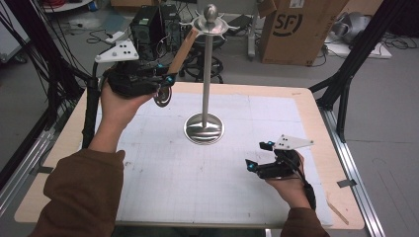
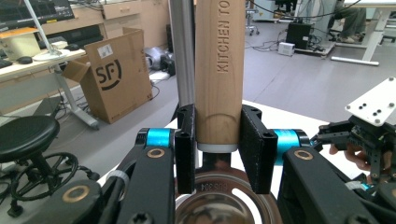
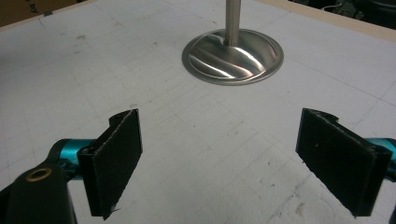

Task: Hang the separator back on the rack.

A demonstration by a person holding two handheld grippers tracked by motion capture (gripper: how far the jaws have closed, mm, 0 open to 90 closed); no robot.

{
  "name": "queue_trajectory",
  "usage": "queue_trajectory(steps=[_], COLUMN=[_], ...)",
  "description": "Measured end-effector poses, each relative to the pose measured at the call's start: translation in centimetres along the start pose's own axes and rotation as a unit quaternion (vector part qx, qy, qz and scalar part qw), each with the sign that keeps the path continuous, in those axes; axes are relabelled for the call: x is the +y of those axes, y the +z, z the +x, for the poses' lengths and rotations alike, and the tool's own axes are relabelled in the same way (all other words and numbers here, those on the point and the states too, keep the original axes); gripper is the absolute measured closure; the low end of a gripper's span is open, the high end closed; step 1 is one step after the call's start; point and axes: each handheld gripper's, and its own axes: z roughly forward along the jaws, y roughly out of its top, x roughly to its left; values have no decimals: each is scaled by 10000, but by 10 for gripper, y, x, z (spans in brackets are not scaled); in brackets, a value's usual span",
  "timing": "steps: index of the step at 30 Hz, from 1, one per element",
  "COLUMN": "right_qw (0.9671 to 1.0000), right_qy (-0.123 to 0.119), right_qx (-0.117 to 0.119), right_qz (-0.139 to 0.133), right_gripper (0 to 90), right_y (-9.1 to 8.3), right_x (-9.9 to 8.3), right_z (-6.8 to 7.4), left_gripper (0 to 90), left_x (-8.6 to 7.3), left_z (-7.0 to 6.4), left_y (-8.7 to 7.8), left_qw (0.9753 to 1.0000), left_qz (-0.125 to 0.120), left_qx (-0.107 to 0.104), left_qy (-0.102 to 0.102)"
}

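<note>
Left tongs (image 1: 165,79) clamped on wooden-handled steel kitchen utensil (image 1: 180,54), handle tilted up toward hook crown of steel hanging stand (image 1: 207,74) just beyond, likely for hanging; right tongs (image 1: 259,154) wide open, empty, low over table (image 1: 197,187).

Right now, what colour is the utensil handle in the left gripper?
Light tan wood handle, clearest in the left gripper view.

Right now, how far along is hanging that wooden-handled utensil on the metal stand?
Done: the left claw is shut on the utensil's wooden handle and has it lifted off the table, tilted, handle tip close to the hook ring atop the stand. Left: hooking it on and letting go. The right claw rests open near the stand's base.
</note>
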Motion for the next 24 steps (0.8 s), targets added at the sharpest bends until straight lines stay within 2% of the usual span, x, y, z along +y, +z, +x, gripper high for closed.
queue_trajectory(steps=[12,24], right_qw=[10000,10000], right_qy=[6,19], right_qx=[-12,-28], right_qz=[14,18], right_gripper=[133,133], right_y=[0,-1], right_x=[0,-2], right_z=[0,-2], left_gripper=[691,691], left_x=[-1,-5], left_z=[4,7], left_y=[7,17], left_qw=[9999,9999], left_qz=[46,45], left_qx=[92,64], left_qy=[-25,-130])
